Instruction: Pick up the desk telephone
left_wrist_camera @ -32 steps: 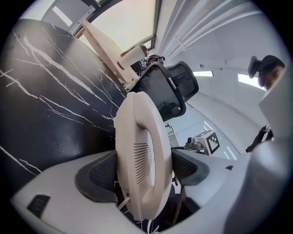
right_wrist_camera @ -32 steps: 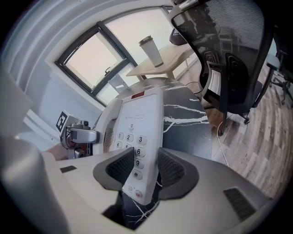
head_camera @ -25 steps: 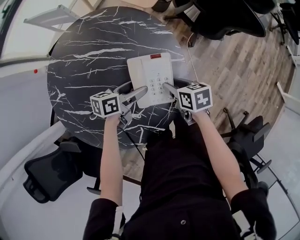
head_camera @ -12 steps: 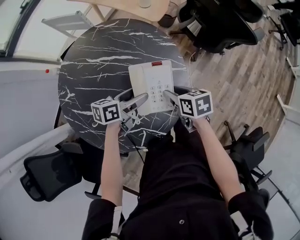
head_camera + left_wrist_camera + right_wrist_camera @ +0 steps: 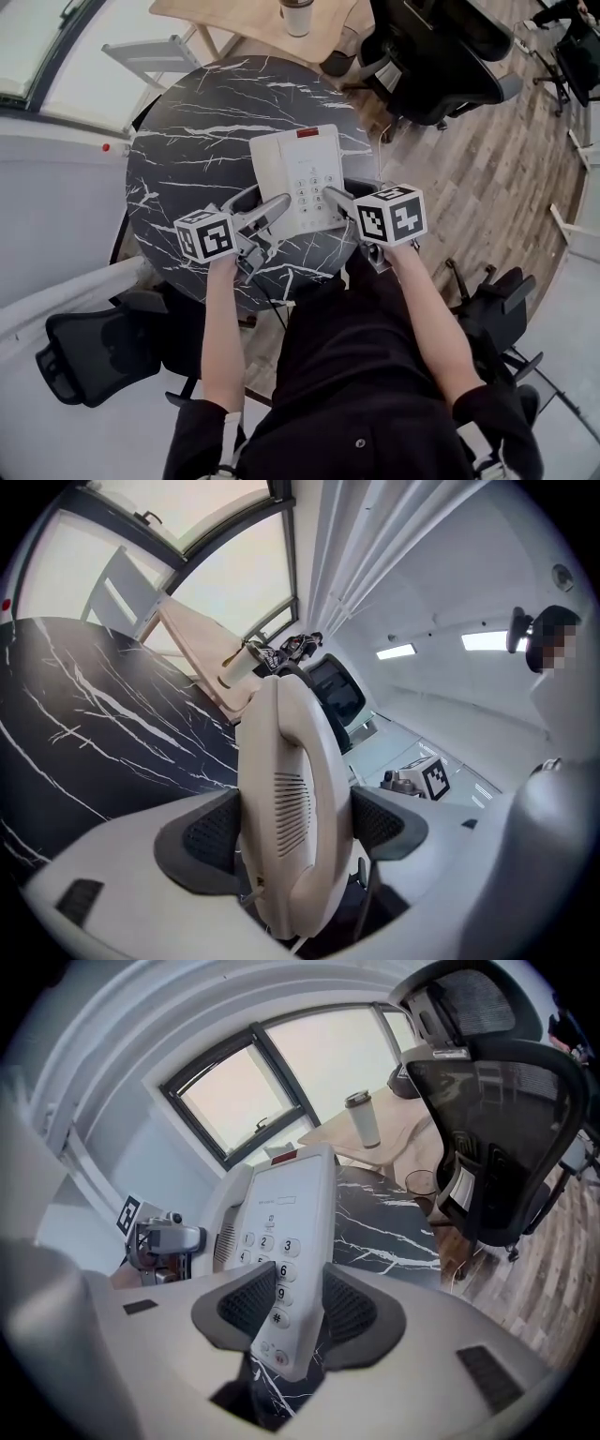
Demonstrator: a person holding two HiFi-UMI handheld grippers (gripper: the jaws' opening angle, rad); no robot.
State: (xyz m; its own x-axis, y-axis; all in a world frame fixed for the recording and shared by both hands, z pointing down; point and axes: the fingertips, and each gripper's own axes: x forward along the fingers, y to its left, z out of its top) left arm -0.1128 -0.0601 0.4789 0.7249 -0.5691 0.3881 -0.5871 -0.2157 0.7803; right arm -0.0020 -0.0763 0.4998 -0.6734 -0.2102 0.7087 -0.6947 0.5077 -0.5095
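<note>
Grip is set: the left hand-held gripper [image 5: 270, 210] pinches the desk telephone [image 5: 300, 169] by its handset [image 5: 291, 808], the right hand-held gripper [image 5: 334, 199] by its keypad edge. It seems to hang just above the bench [image 5: 187, 141], so the pick-up looks essentially done.

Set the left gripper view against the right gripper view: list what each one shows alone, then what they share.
Left gripper view only: the handset with its slotted grille, pinched by the left hand-held gripper, and the ceiling lights. Right gripper view only: the keypad, where the right hand-held gripper grips, and the wooden floor. Both: the telephone and the black marble table.
</note>
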